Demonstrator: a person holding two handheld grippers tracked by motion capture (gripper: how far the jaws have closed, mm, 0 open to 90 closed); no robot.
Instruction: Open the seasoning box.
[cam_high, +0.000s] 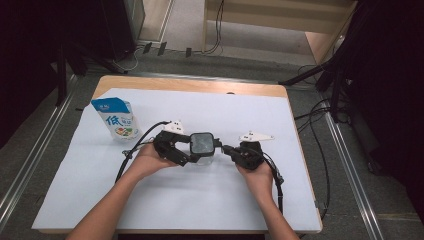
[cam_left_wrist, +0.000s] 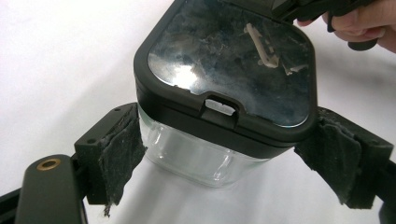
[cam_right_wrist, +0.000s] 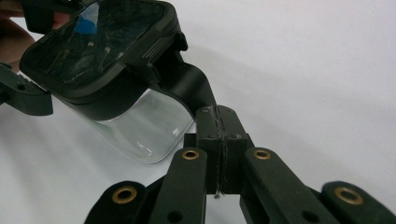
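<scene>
Closed right gripper (cam_right_wrist: 218, 135) pinches the lid's tab at 3 o'clock; left gripper (cam_left_wrist: 219, 149) clamps the jar (cam_left_wrist: 196, 154); lid (cam_left_wrist: 229, 60) still on, opening remains

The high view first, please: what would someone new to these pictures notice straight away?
At the middle of the white-covered table, a clear container with a dark glossy lid sits between the two grippers. The left gripper clasps its clear body with padded jaws on either side, while the right gripper, jaws shut together, pinches a black tab at the lid's edge. A blue and white pouch stands upright at the far left.
</scene>
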